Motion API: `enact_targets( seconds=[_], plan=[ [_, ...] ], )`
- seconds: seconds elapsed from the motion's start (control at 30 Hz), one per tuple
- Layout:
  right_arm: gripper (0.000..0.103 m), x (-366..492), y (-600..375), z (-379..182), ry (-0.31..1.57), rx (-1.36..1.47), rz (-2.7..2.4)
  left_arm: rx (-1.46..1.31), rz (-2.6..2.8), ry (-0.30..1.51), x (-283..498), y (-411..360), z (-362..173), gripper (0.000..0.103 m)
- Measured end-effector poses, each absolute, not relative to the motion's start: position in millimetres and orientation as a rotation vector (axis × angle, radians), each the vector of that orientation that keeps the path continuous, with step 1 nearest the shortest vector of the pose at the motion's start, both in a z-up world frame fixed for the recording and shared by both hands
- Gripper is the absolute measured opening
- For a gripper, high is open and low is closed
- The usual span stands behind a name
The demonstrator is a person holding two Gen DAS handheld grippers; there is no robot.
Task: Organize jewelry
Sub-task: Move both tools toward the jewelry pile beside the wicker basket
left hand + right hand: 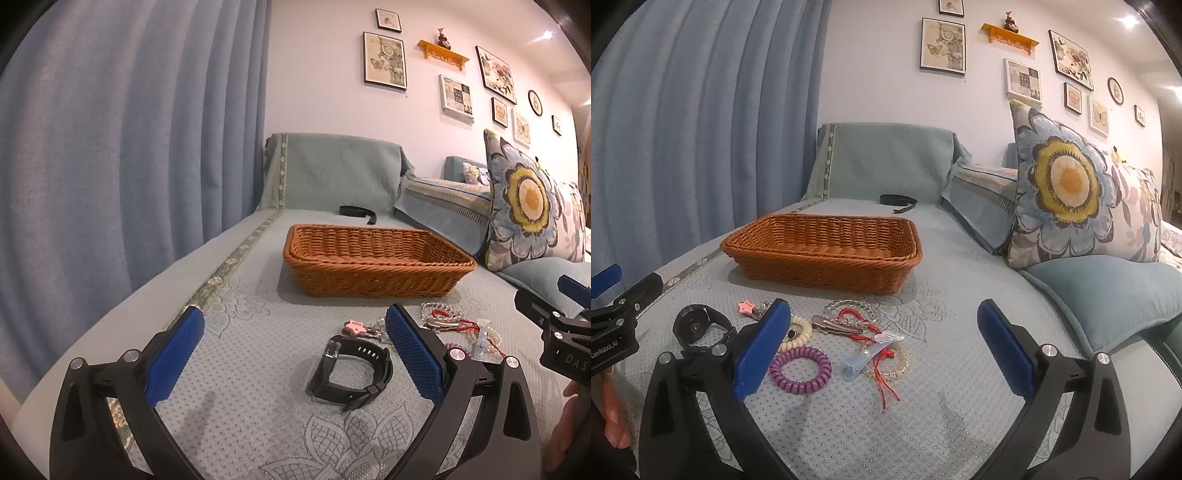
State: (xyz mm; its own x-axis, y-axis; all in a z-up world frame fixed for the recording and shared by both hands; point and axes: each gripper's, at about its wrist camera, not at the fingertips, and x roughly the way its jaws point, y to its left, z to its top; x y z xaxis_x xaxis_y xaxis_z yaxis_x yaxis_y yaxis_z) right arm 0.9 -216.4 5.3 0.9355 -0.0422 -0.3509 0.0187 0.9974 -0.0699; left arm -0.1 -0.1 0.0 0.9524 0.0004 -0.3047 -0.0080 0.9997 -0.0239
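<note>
A brown wicker basket [373, 264] [827, 251] stands on the grey-green sofa cover. In front of it lies a pile of jewelry: a black watch [351, 369] [700, 325], a pink star charm [354, 325] [746, 307], a purple coil band [800, 369], a cream coil band [799, 332], a metal hair clip [831, 324], a red cord [871, 347], a blue clip [858, 360] and clear bead bracelets [849, 306]. My left gripper [295, 350] is open, its jaws either side of the watch. My right gripper [882, 347] is open above the pile.
A black strap [356, 211] [899, 201] lies behind the basket. A flowered cushion [1071, 192] and a plain blue cushion [1108, 295] lie at the right. A blue curtain [129, 147] hangs at the left. The right gripper's body [561, 332] shows at the left view's right edge.
</note>
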Motion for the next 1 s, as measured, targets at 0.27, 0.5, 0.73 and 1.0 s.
enact_targets(
  seconds=[0.27, 0.5, 0.73, 1.0],
  plan=[
    [0.097, 0.8, -216.3, 4.9, 0.361, -0.067, -0.031, -0.026, 0.005, 0.309, -0.8, -0.9, -0.3, 0.095],
    [0.097, 1.6, -216.0, 4.2, 0.363, -0.068, -0.030, -0.026, 0.005, 0.309, -0.5, -0.5, 0.0, 0.095],
    [0.097, 1.7, -215.8, 3.6, 0.366, -0.067, -0.031, -0.026, 0.005, 0.309, -0.5, -0.5, 0.0, 0.095],
    [0.097, 1.6, -216.3, 3.6, 0.367, -0.069, -0.030, -0.026, 0.004, 0.309, -0.5, -0.5, 0.0, 0.095]
  ],
)
